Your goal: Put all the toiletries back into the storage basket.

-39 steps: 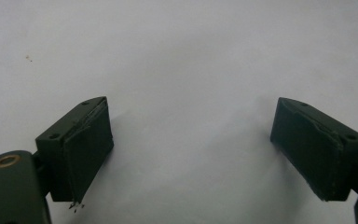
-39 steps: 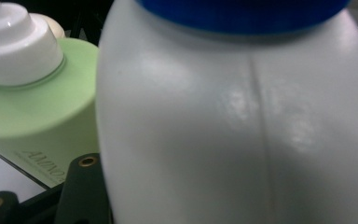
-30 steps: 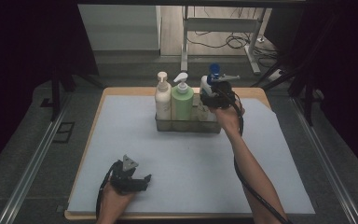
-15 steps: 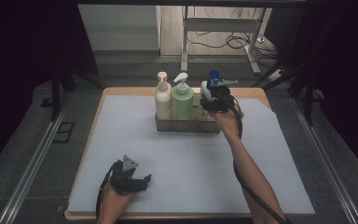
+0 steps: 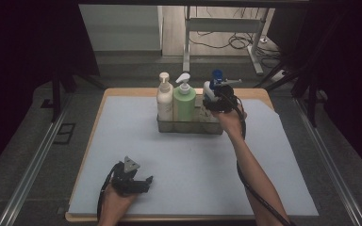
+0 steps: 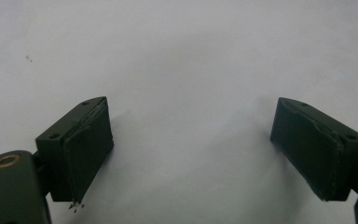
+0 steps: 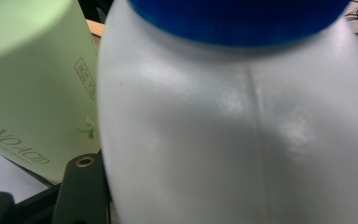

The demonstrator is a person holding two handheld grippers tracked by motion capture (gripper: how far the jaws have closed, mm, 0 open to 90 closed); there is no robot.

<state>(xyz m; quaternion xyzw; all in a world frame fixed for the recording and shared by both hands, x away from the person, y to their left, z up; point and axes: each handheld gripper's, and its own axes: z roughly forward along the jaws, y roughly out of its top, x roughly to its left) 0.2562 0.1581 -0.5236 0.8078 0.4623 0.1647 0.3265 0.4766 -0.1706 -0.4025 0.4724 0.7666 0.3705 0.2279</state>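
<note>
The wire caddy [image 5: 188,126] at the far middle of the table [image 5: 122,92] is my landmark. It holds three pump bottles in a row: a cream one [image 5: 164,100] at its left end, a pale green one [image 5: 184,101] in the middle, and a white bottle with a blue pump cap [image 5: 210,89] at its right end. The right claw [image 5: 220,101] is at that right-end bottle, pressed up against its body. In the right gripper view the white bottle [image 7: 242,130] is so close that I cannot tell whether the pads are clamped on it or just bracketing it; one black jaw shows at its left flank.

By my reckoning the job is either lifting this bottle out or seating it. It stands level with its neighbours in the caddy, so the move looks barely begun or nearly done.

The white bottle is smooth, glossy plastic with a moulded seam down its rounded shoulder. The green one [image 7: 32,93] beside it is matte with printed lettering.

Well in front of the caddy, towards its left, the left claw [image 5: 141,182] rests on the pale mat [image 5: 193,169], jaws wide apart with nothing between them.
</note>
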